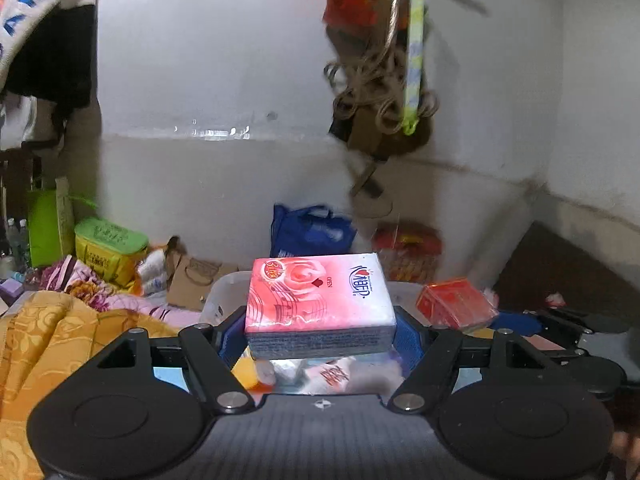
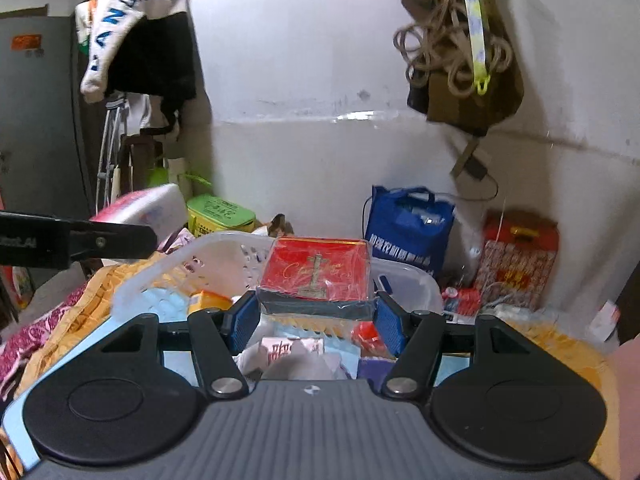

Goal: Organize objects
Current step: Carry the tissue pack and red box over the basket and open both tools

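Note:
My left gripper [image 1: 320,336] is shut on a pink and white tissue pack [image 1: 318,300], with its blue pads pressed on the pack's two short sides. The pack hangs above a clear plastic basket [image 1: 224,294] that holds small packets. My right gripper [image 2: 316,320] is shut on a red cigarette box [image 2: 318,278] wrapped in clear film, held flat over the same white basket [image 2: 216,242]. In the right wrist view the left gripper [image 2: 72,240] with the tissue pack [image 2: 152,208] shows at the left. The red box [image 1: 454,302] also shows at the right of the left wrist view.
A yellow patterned blanket [image 1: 52,340] lies to the left. Against the white wall stand a blue bag [image 2: 408,228], a green and yellow box [image 2: 220,212] and a red box [image 2: 516,256]. Rope and a brown bag [image 2: 468,76] hang overhead.

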{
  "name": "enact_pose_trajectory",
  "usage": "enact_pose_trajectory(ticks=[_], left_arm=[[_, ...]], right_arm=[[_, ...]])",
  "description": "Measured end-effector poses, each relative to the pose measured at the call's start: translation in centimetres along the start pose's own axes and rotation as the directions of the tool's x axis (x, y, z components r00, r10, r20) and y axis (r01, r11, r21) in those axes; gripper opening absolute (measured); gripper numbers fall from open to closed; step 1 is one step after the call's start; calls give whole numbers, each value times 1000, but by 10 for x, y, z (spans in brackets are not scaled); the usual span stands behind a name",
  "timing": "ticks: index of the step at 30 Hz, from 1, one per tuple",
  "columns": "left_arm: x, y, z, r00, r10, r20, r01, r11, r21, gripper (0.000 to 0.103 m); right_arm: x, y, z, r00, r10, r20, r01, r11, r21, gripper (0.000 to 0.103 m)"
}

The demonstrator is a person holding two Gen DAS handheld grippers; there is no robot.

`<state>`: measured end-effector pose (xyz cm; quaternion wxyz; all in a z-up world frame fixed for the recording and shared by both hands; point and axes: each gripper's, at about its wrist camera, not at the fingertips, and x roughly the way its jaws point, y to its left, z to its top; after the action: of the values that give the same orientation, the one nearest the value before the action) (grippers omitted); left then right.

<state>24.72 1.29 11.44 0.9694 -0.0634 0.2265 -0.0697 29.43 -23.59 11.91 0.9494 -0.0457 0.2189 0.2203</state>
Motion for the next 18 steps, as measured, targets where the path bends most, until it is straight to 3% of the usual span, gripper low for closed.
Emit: enact_pose_trajectory(ticks=[2,4,7,13,16,18], left_arm=[[22,9,5,999,21,-27,-22,999,-46,76],[38,13,5,998,23,-54,-26,999,-48,79],[53,20,1,997,42,-66,-47,996,-80,95],[22,26,-21,999,47,-2,-47,997,-65,96],[9,23,-26,999,-13,29,16,995,-97,100],[5,11,-23,999,-40,-14,39,999,-22,102]], right_arm=[[6,-1,-1,1000,7,13,-7,1000,-5,67],[12,0,-2,1000,23,4,-23,1000,-13,103],[2,3,-11,998,-18,60,19,1000,-13,102],[-36,-13,-29,992,-15,124,-2,991,134,103],[-51,-15,-35,994,-22,106,4,985,174,103],[-62,-13,-38,995,-33,94,14,981,193,103]])
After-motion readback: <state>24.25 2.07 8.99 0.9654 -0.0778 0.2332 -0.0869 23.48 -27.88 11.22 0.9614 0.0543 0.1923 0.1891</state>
